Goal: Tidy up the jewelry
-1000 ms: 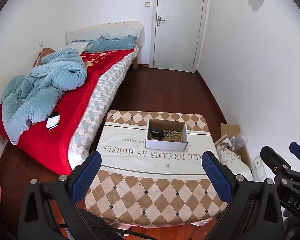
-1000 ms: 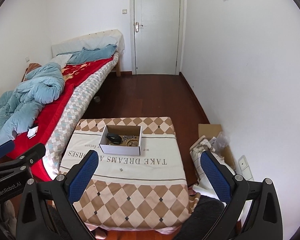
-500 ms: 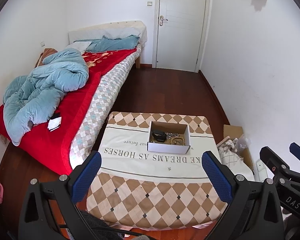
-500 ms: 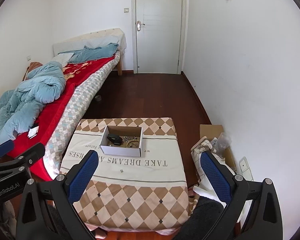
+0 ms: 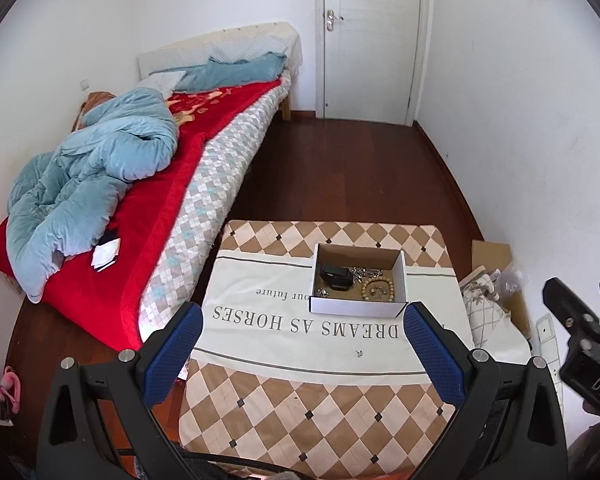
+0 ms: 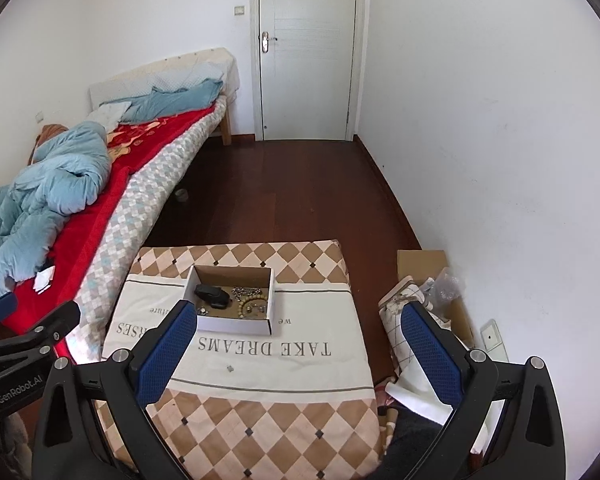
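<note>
Both the left gripper (image 5: 302, 342) and right gripper (image 6: 296, 340) hover wide apart, holding nothing. The box (image 5: 358, 307) of jewelry (image 5: 374, 286) sits near the table's (image 5: 300, 408) far edge.

Black frames, blue-padded fingers (image 5: 432, 354), silver screws.

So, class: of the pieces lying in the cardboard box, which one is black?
The black piece at the box's left end. The silver chain and tan bead bracelet beside it are pale.
</note>
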`<state>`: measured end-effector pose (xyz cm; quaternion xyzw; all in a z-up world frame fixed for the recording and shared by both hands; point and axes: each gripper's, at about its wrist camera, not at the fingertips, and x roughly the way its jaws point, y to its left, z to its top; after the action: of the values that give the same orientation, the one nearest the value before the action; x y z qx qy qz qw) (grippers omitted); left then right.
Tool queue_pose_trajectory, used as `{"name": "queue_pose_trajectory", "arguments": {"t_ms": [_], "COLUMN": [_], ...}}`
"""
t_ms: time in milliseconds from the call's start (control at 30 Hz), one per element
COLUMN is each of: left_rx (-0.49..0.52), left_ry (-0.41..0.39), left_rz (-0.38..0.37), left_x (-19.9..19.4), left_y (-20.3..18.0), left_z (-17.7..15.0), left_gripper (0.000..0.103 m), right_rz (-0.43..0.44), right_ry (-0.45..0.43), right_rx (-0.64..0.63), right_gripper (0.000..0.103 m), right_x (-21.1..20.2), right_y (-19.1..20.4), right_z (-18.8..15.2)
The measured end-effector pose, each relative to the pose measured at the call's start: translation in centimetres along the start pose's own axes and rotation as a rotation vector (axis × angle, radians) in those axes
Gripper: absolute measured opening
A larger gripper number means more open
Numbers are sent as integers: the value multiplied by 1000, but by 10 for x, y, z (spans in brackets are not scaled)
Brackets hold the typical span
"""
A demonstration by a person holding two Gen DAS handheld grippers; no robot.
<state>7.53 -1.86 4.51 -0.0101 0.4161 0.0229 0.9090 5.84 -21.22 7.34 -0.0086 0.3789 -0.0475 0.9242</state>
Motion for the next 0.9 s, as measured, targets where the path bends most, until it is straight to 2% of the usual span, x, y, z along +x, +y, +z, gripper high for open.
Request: {"name": "queue_pose_trajectory", "arguments": {"t_ms": [500,900], "left_rx": [14,2], "left_ry": [77,91], "left_rz": [-3,-5], "left_x": [53,58], "left_y": [4,8], "left_z": [16,17], "left_gripper": [102,102], "right_rz": [-9,1], "right_ry": [80,107], "right_rx": [-17,-28], "right_gripper": [103,103], "right_x": [65,76], "right_y": [16,22], "right_z": [13,15]}}
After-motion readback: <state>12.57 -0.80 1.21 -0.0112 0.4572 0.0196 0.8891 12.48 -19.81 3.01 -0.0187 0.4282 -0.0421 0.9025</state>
